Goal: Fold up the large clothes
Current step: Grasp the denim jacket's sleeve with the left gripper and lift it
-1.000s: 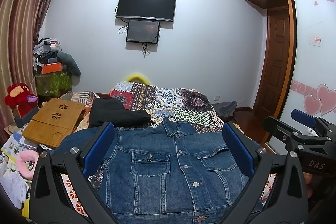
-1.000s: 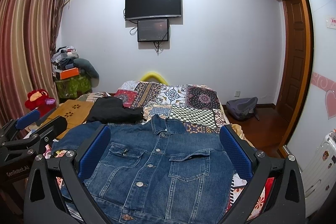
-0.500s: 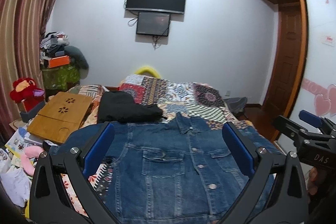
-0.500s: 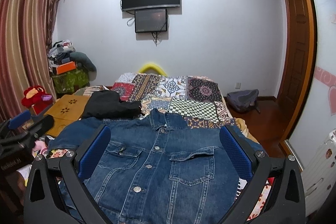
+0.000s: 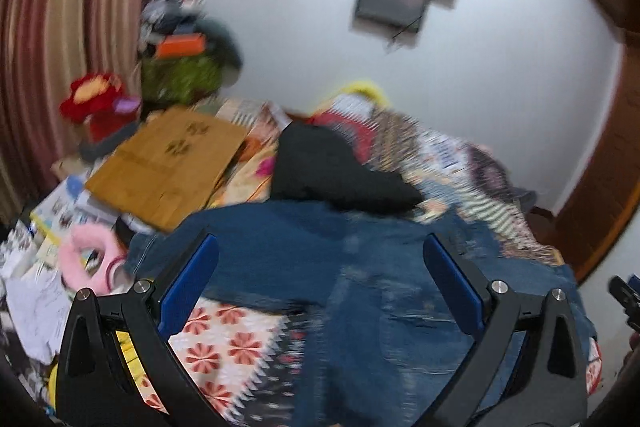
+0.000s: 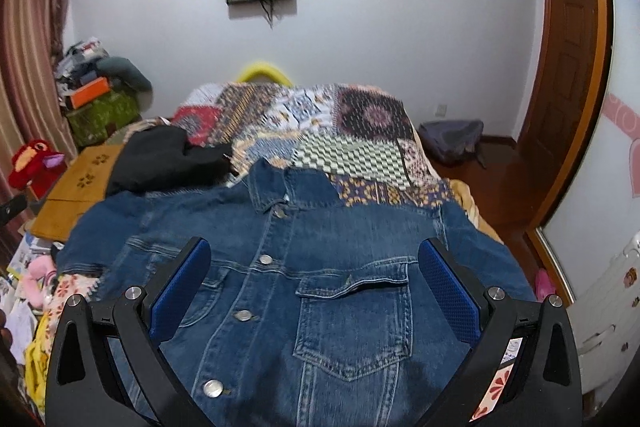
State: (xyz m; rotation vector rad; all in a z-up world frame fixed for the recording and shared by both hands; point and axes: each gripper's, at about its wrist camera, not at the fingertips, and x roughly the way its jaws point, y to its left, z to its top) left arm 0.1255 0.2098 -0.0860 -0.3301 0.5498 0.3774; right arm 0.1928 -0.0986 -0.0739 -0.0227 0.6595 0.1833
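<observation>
A blue denim jacket [image 6: 304, 259] lies buttoned and front-up across the patchwork bed, collar toward the far wall. My right gripper [image 6: 314, 283] hovers open above its chest pocket area, with nothing between the blue pads. In the blurred left wrist view the same jacket [image 5: 360, 267] shows with its left sleeve spread toward the bed's left side. My left gripper [image 5: 320, 275] is open over that sleeve and shoulder and holds nothing. At the right edge of the left wrist view, a bit of the right gripper [image 5: 624, 297] is visible.
A black garment [image 6: 160, 159] lies on the bed behind the jacket's left shoulder. A wooden lap table [image 5: 168, 163], papers and a pink toy [image 5: 86, 263] crowd the left side. A grey bag [image 6: 452, 139] sits on the floor by the wooden door [image 6: 564, 39].
Both grippers have dropped closer to the jacket. The left one has swung leftward and tilted, blurring its view, and now faces the jacket's left sleeve. Both stay open.
</observation>
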